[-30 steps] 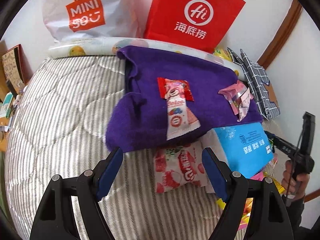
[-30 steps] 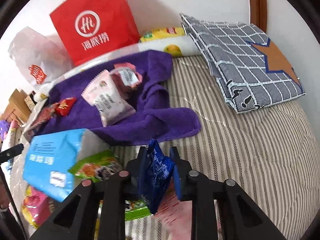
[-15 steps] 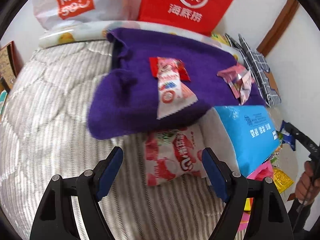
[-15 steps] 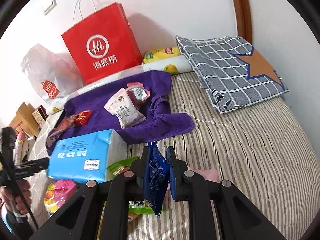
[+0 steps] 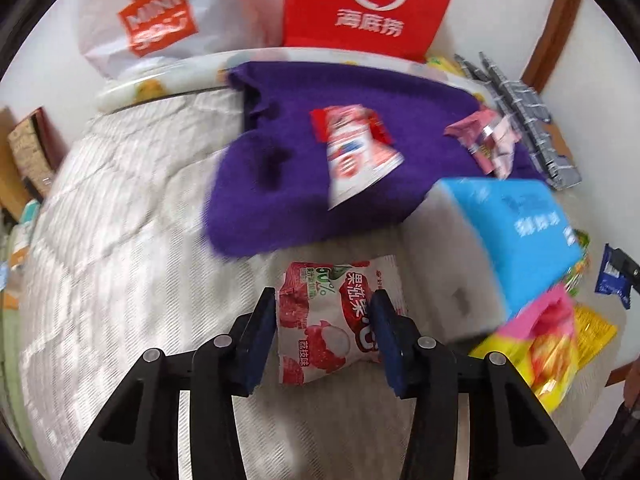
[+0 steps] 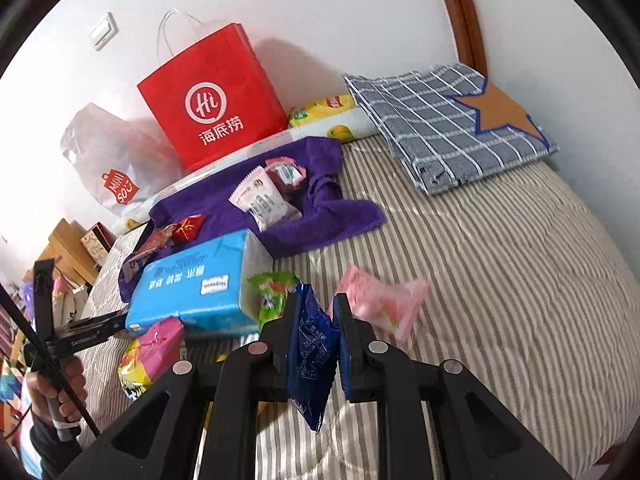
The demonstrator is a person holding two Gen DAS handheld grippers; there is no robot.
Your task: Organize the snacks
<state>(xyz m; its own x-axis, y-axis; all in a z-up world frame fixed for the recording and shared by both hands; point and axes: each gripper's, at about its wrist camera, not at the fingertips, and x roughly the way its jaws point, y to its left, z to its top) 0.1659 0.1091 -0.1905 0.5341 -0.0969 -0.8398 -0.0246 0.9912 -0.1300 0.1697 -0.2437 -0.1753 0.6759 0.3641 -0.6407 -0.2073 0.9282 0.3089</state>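
Note:
A red-and-white lychee snack packet (image 5: 320, 336) lies on the striped bed cover just below the purple towel (image 5: 280, 184). My left gripper (image 5: 323, 298) straddles it, jaws closing, pads at its two sides without a clear squeeze. My right gripper (image 6: 316, 304) is shut on a dark blue snack packet (image 6: 310, 352), which hangs above the bed. On the towel (image 6: 320, 220) lie a red-and-white packet (image 5: 352, 156) and pink packets (image 5: 484, 144). The blue packet (image 5: 610, 276) also shows at the right edge of the left wrist view.
A blue tissue pack (image 6: 192, 284) sits below the towel, with green (image 6: 272, 288), pink (image 6: 380, 300) and yellow (image 5: 548, 344) packets around it. A red paper bag (image 6: 216, 108) and a white plastic bag (image 5: 160, 20) stand against the wall. A folded plaid cloth (image 6: 440, 128) lies at the far right.
My left gripper has come down over the lychee packet and its jaws have narrowed around it. My right gripper has lifted and drawn back, still holding the blue packet.

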